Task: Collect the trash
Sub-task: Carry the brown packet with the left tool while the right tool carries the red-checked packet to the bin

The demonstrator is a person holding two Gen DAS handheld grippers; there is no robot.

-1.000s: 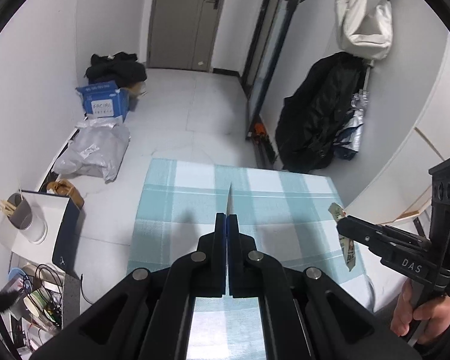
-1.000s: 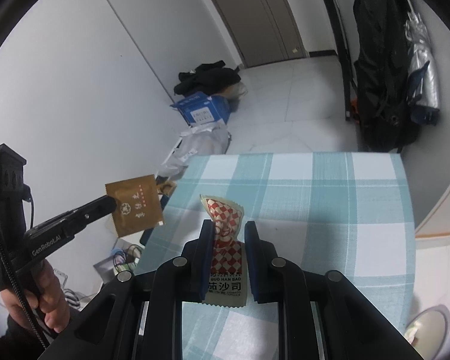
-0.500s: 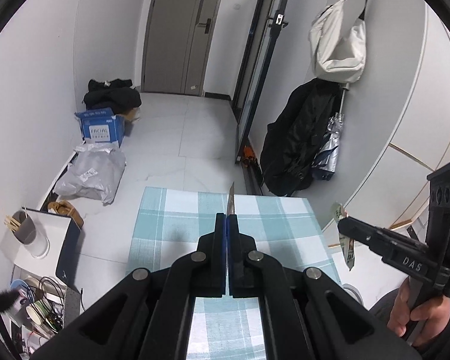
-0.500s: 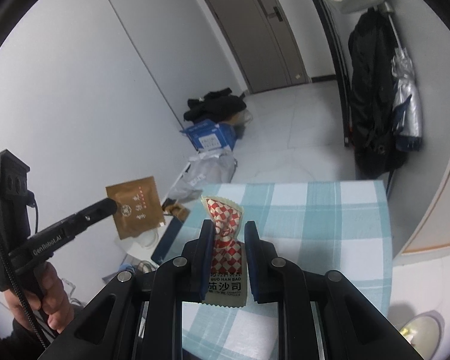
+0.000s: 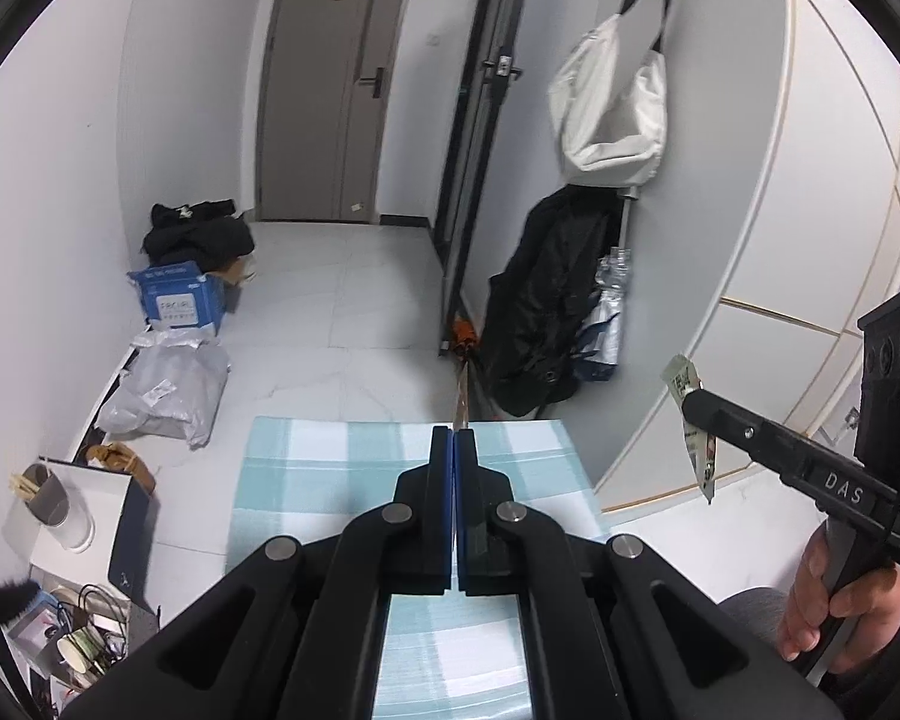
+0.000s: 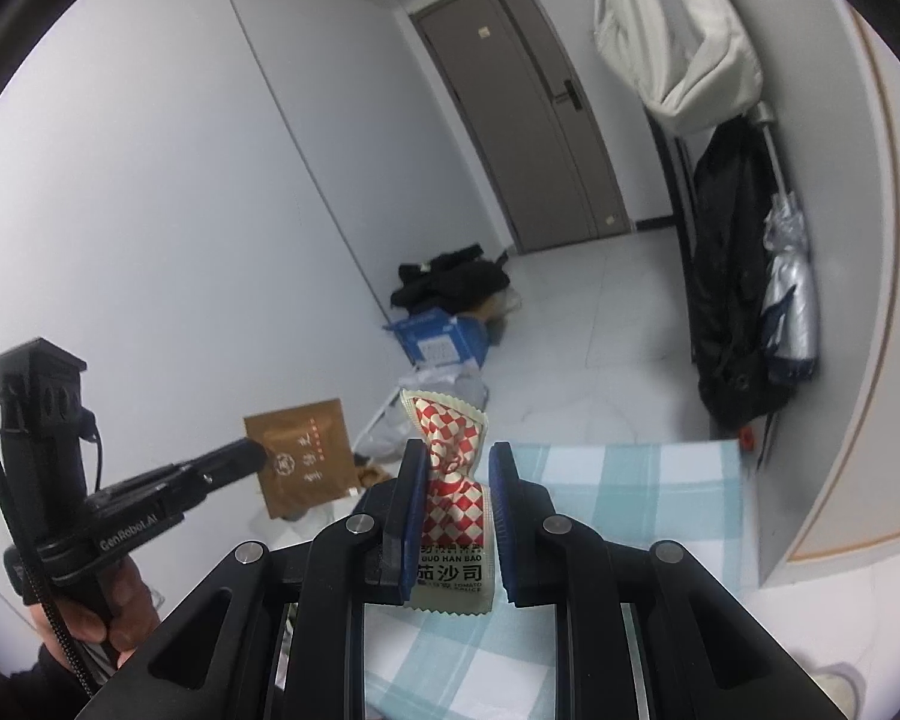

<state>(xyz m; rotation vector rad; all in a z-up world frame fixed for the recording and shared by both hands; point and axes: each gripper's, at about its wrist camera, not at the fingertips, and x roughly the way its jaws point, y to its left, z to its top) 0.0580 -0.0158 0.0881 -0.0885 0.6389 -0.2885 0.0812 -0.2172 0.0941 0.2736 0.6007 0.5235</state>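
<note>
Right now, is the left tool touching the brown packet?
Touching. In the right wrist view the left tool has its tips clamped on the left edge of the brown packet, which hangs in the air off the checked tablecloth.

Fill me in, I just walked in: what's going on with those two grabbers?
A person is collecting trash with a gripper in each hand. The left gripper is shut on a flat brown packet, seen edge-on from its own camera. The right gripper pinches a red-checked sauce packet. Both packets hang in the air above the checked tablecloth, none of which shows any other trash. No bin is in view.
</note>
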